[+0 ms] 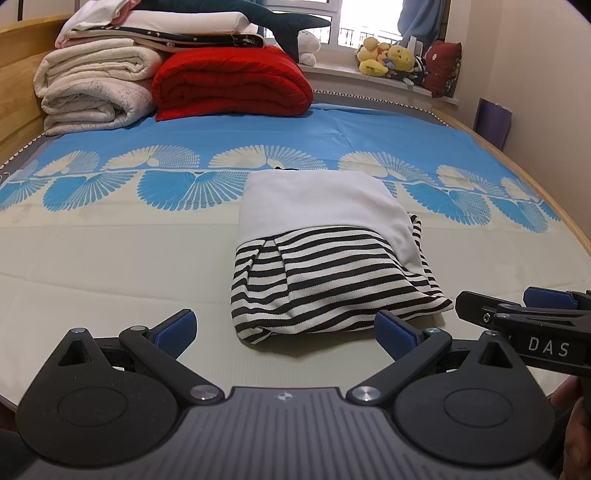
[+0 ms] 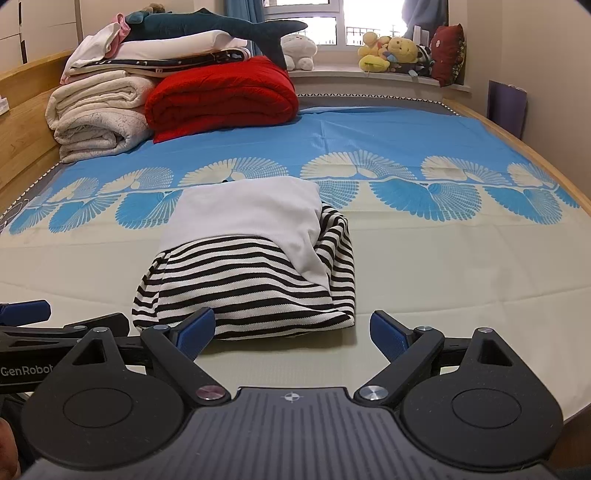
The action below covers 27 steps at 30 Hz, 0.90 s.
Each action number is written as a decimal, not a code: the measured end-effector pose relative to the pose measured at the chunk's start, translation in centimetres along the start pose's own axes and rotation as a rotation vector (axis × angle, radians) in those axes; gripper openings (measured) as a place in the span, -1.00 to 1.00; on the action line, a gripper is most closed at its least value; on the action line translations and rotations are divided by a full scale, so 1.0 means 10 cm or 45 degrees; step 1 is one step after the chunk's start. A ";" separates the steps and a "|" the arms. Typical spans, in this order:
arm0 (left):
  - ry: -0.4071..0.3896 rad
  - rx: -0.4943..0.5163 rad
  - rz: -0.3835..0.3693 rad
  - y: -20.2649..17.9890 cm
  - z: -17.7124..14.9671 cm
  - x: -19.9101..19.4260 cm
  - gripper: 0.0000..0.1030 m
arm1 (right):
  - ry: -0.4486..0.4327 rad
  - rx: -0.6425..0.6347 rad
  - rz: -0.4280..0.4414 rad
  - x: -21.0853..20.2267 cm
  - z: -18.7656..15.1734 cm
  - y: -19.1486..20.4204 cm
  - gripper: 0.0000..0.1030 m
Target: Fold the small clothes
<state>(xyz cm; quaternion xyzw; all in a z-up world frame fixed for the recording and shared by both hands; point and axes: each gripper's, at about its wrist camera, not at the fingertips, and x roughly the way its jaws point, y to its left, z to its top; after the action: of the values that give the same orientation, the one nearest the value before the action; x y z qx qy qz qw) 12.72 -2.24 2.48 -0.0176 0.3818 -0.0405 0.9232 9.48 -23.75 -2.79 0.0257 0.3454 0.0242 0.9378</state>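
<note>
A small garment [image 1: 325,254] lies folded into a compact bundle on the bed, white on top with black-and-white stripes below; the right wrist view shows the garment [image 2: 251,258] too. My left gripper [image 1: 286,332] stands open just in front of its near edge, nothing between the blue pads. My right gripper [image 2: 291,330] is open too, its left pad touching or just over the striped hem. The right gripper [image 1: 517,314] also shows at the right edge of the left wrist view, and the left gripper [image 2: 29,321] at the left edge of the right wrist view.
The bed sheet [image 1: 110,266] is cream near me and blue with fan patterns farther off. Folded white blankets [image 1: 92,85], a red quilt [image 1: 232,85] and a plush shark [image 2: 221,27] pile up at the back left. Soft toys [image 1: 388,55] sit on the windowsill. A wooden bed frame [image 2: 517,144] curves along the right.
</note>
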 end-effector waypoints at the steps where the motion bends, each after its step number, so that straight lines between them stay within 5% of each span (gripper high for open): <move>1: 0.000 0.000 0.000 0.00 0.00 0.00 0.99 | 0.000 -0.001 0.000 0.00 0.00 0.00 0.76; 27: 0.002 0.003 -0.004 0.02 -0.01 0.01 0.99 | 0.001 0.000 -0.001 0.00 0.00 0.02 0.75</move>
<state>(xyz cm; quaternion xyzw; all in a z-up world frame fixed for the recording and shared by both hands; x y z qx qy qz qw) 12.72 -2.04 2.33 -0.0170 0.3823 -0.0424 0.9229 9.50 -23.59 -2.81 0.0254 0.3457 0.0237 0.9377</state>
